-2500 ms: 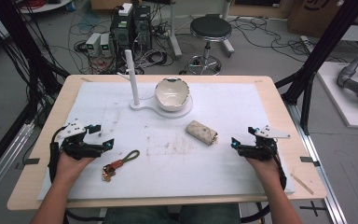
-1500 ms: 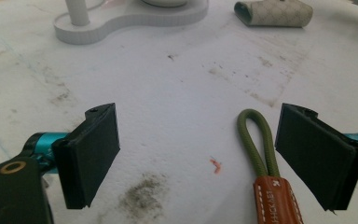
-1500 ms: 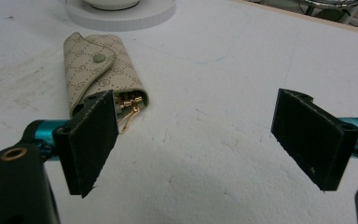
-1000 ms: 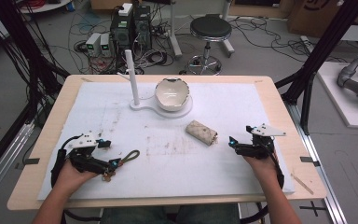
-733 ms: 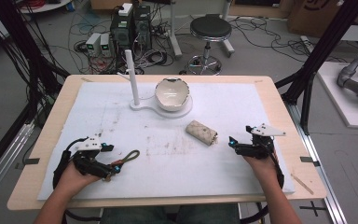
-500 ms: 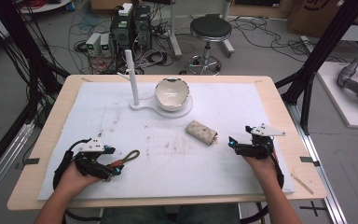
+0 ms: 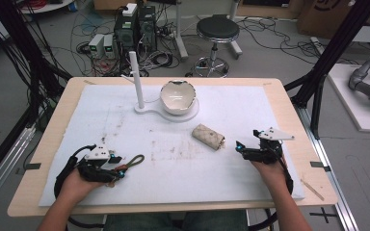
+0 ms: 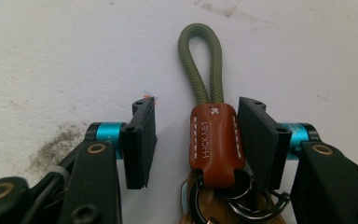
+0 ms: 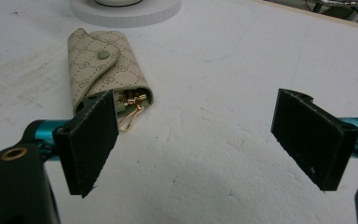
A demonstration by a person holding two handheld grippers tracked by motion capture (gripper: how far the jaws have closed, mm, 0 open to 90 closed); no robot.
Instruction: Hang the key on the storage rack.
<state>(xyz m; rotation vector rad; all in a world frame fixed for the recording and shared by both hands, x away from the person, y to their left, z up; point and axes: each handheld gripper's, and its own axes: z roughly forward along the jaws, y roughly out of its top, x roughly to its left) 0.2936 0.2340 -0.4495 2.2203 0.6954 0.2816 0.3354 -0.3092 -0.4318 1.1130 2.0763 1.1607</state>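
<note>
Jaws apart around keychain (image 8: pixel 213 140)

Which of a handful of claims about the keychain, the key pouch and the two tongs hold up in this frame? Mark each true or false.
1. The left tongs are open, with the keychain's brown leather tab between the jaws. True.
2. The keychain's green cord loop points away from the left tongs. True.
3. The right tongs are shut on the key pouch. False: they are open, with the pouch lying apart from them on the mat.
4. The key pouch sits inside the white bowl. False: it lies on the white mat, nearer the person than the bowl.
</note>
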